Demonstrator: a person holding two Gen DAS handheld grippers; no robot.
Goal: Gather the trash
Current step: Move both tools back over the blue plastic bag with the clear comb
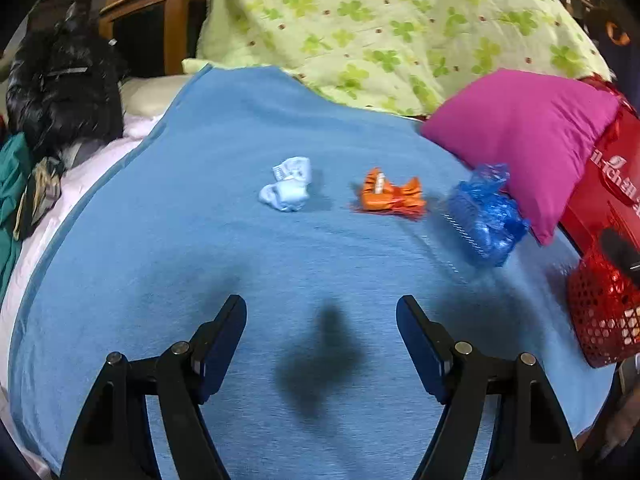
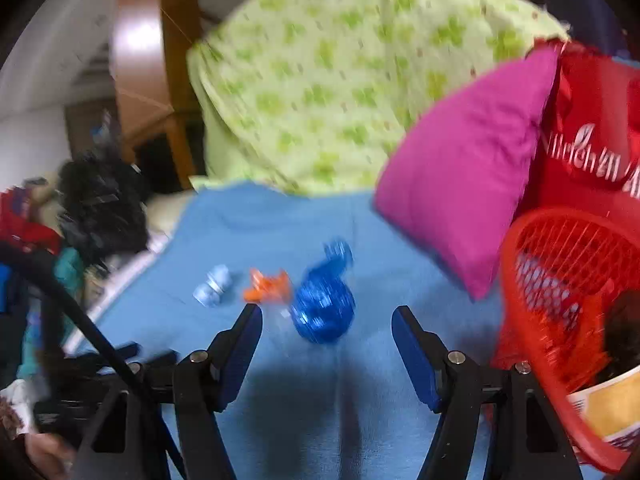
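Both grippers spread, empty: left gripper (image 1: pixel 321 310), right gripper (image 2: pixel 327 320). Three wrappers remain on the bed's blue blanket (image 1: pixel 200 240): pale blue wrapper (image 1: pixel 287 189), orange wrapper (image 1: pixel 390 195), blue plastic wrapper (image 2: pixel 323 304) nearest the right gripper. Red basket (image 2: pixel 536 240) already holds some trash; partly done, I'd say.

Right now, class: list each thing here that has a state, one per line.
left hand-held gripper: open, empty
right hand-held gripper: open, empty
blue wrapper: crumpled, on blanket
orange wrapper: crumpled, on blanket
white wrapper: crumpled, on blanket
red basket: holds trash
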